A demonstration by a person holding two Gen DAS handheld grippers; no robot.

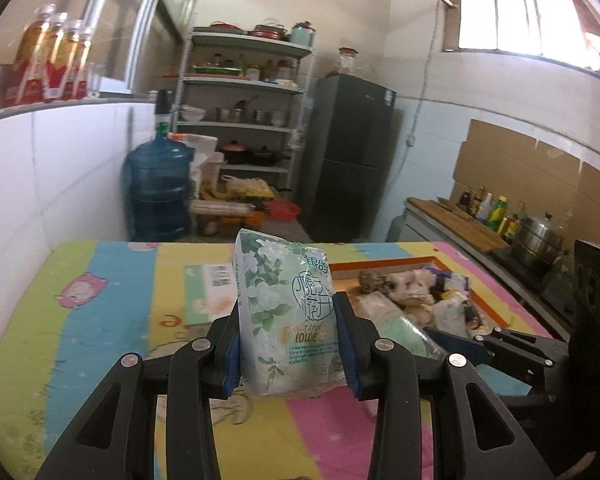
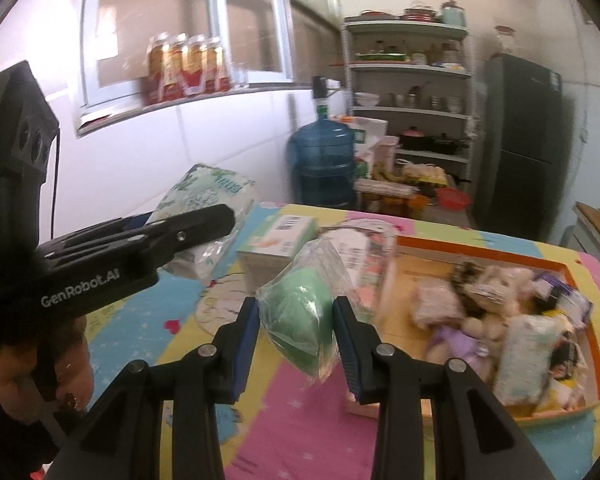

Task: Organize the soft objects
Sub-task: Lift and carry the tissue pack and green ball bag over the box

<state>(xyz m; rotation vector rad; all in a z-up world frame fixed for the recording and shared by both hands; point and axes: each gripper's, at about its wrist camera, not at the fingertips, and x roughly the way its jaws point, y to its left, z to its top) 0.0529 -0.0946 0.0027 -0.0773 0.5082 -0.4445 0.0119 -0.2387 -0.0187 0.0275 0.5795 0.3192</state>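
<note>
My left gripper [image 1: 288, 344] is shut on a white-and-green floral tissue pack [image 1: 286, 312], held upright above the colourful mat [image 1: 100, 320]. The same pack [image 2: 204, 200] shows at the left of the right wrist view, clamped in the left gripper [image 2: 204, 224]. My right gripper [image 2: 296, 340] is shut on a green soft item in a clear plastic bag [image 2: 300, 312], also off the table. That bagged item [image 1: 404, 332] appears to the right in the left wrist view. An orange-rimmed box [image 2: 480, 252] at the right holds plush toys [image 2: 488, 292] and several soft packs.
A flat tissue box [image 2: 280, 244] and a printed packet [image 2: 364, 256] lie on the mat behind the bag. A water jug [image 1: 160, 188], shelves [image 1: 244, 120] and a fridge [image 1: 348, 152] stand beyond the table. A counter with bottles and a steel pot [image 1: 540, 240] runs along the right.
</note>
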